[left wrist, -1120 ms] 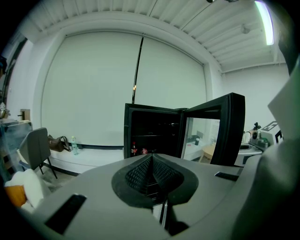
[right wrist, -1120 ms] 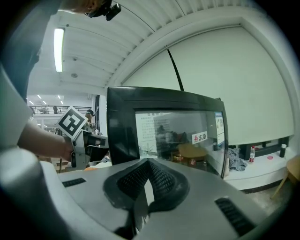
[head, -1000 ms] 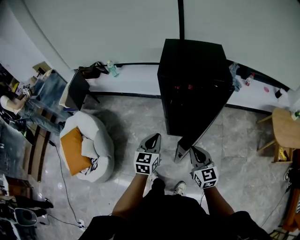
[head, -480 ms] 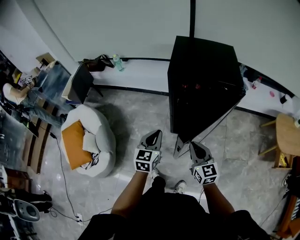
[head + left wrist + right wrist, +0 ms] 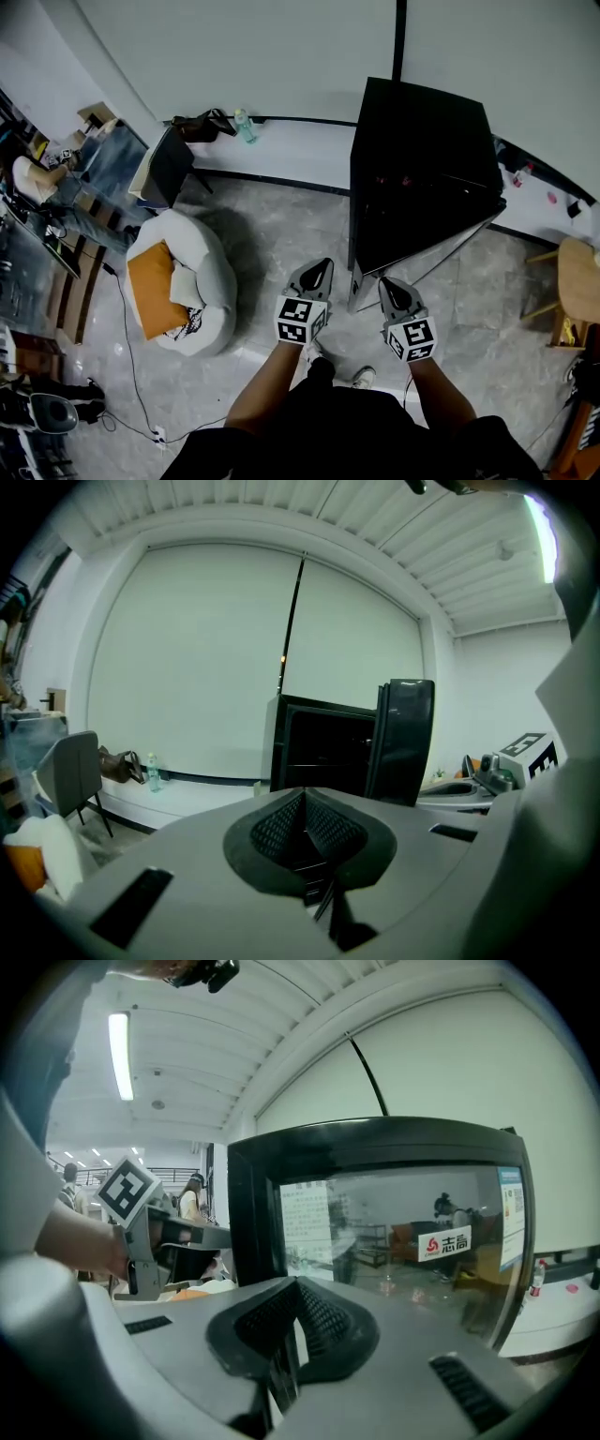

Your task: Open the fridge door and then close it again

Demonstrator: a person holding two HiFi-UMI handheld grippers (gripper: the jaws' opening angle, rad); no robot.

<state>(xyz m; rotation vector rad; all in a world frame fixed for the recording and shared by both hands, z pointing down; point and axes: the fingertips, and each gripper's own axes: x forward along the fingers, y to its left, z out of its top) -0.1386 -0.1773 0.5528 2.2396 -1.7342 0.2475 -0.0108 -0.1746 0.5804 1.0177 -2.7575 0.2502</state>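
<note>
Both tongs were carried nearer the fridge since the earlier frames. Left tongs and right tongs are closed and empty. Its door is swung open, facing the right tongs, presumably positioned for pushing it shut.

Room's basically laid out around a white beanbag with an orange cushion on it, sat on grey marbled floor tiles. Just behind the beanbag there's a grey chair. Past that, a low white ledge runs along the pale wall, with a dark bag and a bottle on it. Way off to the beanbag's right is a round wooden table. Strip light up on a slatted white ceiling.
</note>
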